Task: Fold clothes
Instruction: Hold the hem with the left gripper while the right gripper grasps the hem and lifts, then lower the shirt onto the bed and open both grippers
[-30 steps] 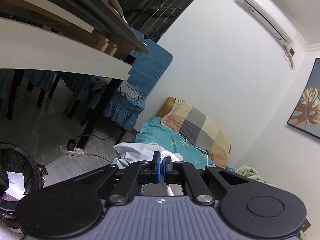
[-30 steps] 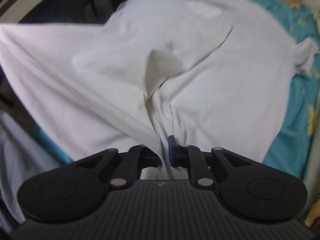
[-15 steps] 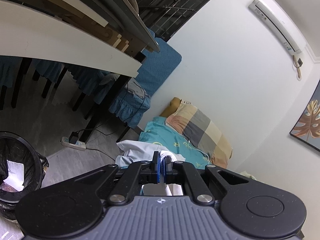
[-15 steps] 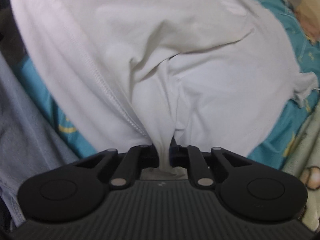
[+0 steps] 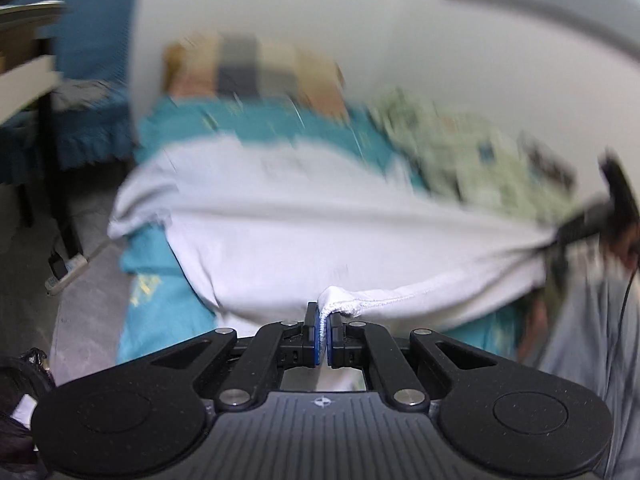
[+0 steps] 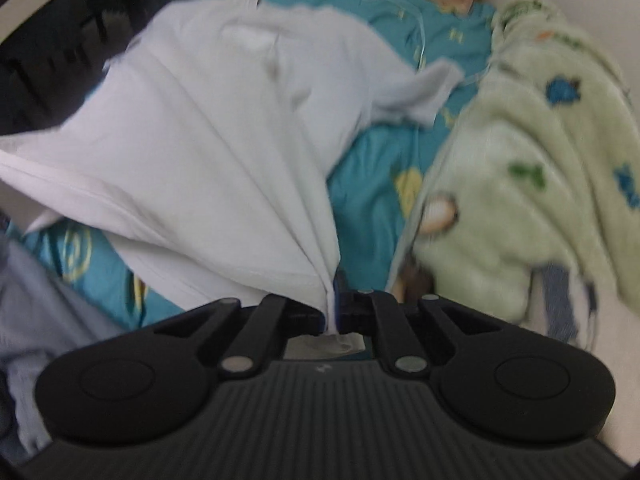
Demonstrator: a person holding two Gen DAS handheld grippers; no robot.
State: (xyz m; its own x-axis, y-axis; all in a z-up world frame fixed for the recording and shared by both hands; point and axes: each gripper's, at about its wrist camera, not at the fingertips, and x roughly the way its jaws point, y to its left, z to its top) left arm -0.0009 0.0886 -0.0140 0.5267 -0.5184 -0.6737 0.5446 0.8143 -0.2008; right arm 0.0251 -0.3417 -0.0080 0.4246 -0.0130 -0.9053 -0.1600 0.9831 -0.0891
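A white T-shirt [image 5: 280, 232] hangs stretched above a teal bed sheet [image 5: 160, 304]. My left gripper [image 5: 324, 332] is shut on the shirt's hem at one corner. My right gripper [image 6: 334, 308] is shut on the hem at the other corner, and it shows at the far right in the left wrist view [image 5: 576, 228]. In the right wrist view the shirt [image 6: 208, 152] spreads away from the jaws, with a sleeve [image 6: 424, 92] resting on the sheet [image 6: 372, 168]. Both views are blurred.
A pale green fleece blanket [image 6: 520, 168] lies along the bed's right side by the wall. A checked pillow [image 5: 256, 68] sits at the head of the bed. A blue-covered chair [image 5: 88, 92], a power strip [image 5: 64, 272] and a black bin bag [image 5: 20, 392] are on the left.
The left gripper has swung from facing the table and wall down toward the bed. The shirt, bunched before the right gripper earlier, is now pulled out taut between the two grippers.
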